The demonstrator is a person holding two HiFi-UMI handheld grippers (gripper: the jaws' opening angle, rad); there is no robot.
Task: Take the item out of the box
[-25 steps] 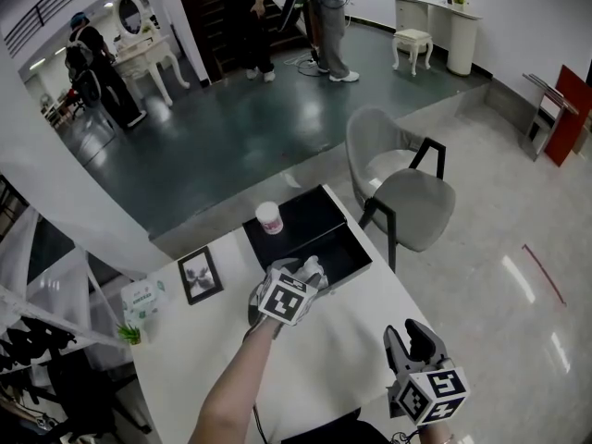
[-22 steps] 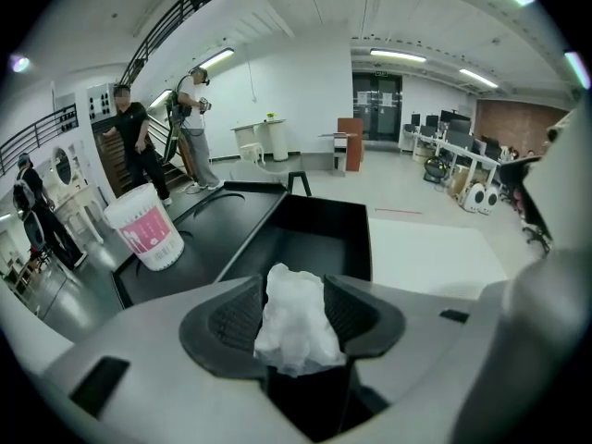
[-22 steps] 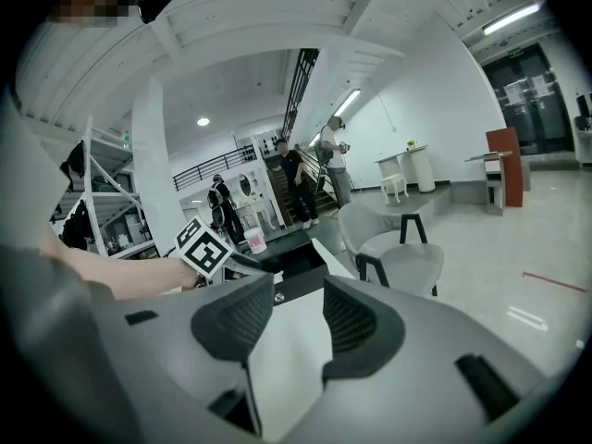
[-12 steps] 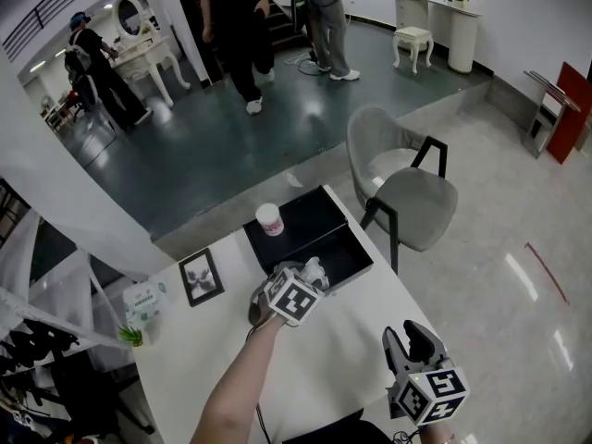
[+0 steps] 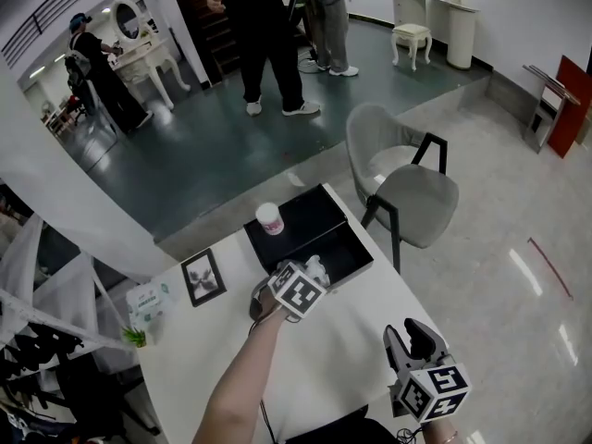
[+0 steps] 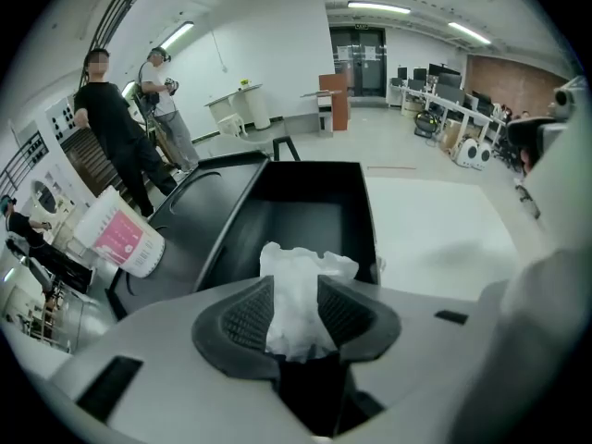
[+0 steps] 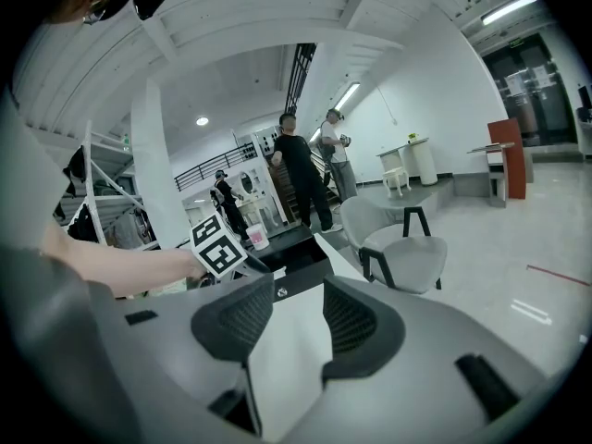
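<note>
Jaws of the left gripper [image 6: 294,294] have just been closing, and they now pinch a crumpled white item [image 6: 305,259] between their ribbed pads. They stand partly apart, only as wide as the wad allows. A tuft of the item sticks out beyond the fingertips.

This gripper points steeply down at the near rim of the black box [image 5: 344,248]. The box sits open at the far edge of the tabletop [image 5: 351,331], close to its right edge. What shows of the box's inside past the item is dark and bare. Whether the item's lower end touches the box floor cannot be told.

Beside the box, towards the far corner, its black lid [image 5: 305,213] lies flat. A white cup with a pink label [image 5: 269,217] stands on the lid's left part.

Jaws of the right gripper [image 7: 296,303] stand wide apart with nothing in them; only white tabletop shows between the pads. It hovers over the near right corner of the tabletop, well apart from the box, and points towards it at a shallow slope.

Near the left edge a small dark photo frame [image 5: 201,276] lies flat. A green-and-white tissue pack [image 5: 145,299] sits further left, at the table's left corner. A grey chair [image 5: 407,188] stands on the floor just past the right edge.
</note>
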